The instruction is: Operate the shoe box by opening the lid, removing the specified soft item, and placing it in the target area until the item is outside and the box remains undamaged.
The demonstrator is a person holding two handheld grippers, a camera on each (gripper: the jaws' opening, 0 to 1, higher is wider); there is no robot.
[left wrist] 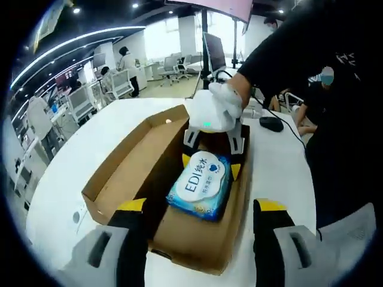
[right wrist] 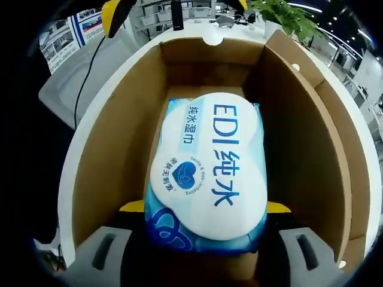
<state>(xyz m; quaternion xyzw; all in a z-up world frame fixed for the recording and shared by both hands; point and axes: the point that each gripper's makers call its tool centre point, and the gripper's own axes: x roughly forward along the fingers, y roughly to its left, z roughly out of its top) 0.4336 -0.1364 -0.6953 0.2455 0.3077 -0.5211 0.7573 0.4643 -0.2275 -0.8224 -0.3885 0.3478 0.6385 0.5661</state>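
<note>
My right gripper (left wrist: 214, 156) jaws straddle the wipes pack (right wrist: 206, 173), "EDI 纯水" and "纯水湿巾" on label, inside open shoe box (left wrist: 128, 170); grip can't tell. Left gripper (left wrist: 200, 230) wide, holding nothing, at box end.

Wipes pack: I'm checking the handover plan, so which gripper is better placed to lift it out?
Right. The right gripper already straddles the wipes pack inside the open shoe box, while the left gripper hovers outside the box's near end.

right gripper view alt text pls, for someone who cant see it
A blue and white wet wipes pack lies in an open cardboard shoe box, with the right tool straddling its near end, jaws on either side. The box sits on a white table.
</note>
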